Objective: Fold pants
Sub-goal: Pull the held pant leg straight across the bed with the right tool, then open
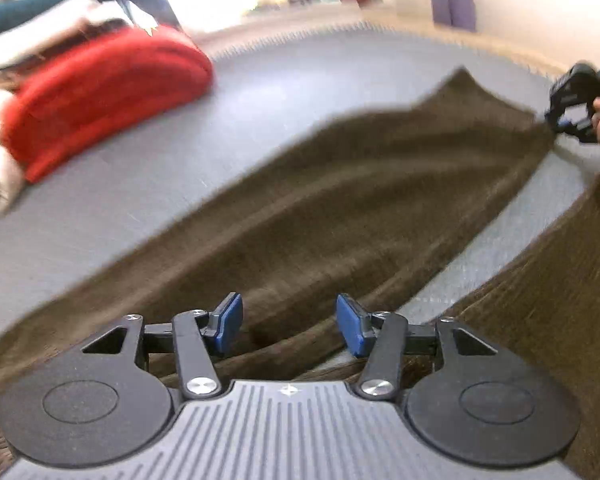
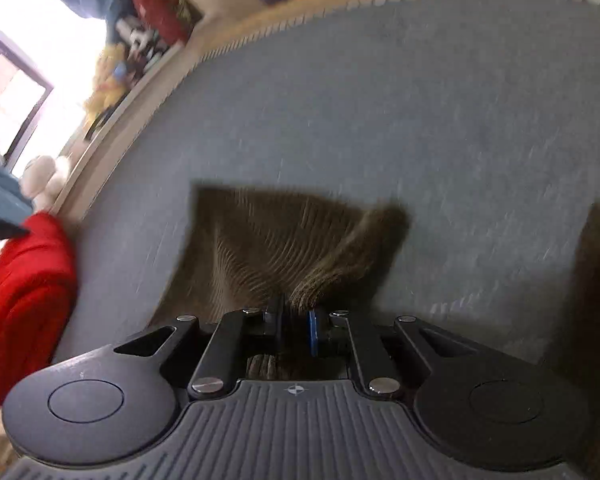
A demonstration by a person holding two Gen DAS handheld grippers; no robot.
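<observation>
Two legs of the brown pants (image 1: 340, 208) lie spread apart on a grey mat (image 2: 380, 100), unfolded. Right gripper (image 2: 295, 322) is pinched on one leg's hem; left gripper (image 1: 290, 322) hovers half-open, empty, over the other end. Folding has barely begun.

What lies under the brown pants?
The brown pants lie on a grey mat; bare mat shows between the two legs. Whatever is directly beneath the fabric is covered.

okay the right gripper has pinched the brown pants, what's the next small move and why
Probably close the left gripper on the pants under it. Its fingers stand apart over the cloth, gripping nothing, while the right gripper is already clamped on a bunched edge. Both ends held lets the leg be carried over into a fold.
</observation>
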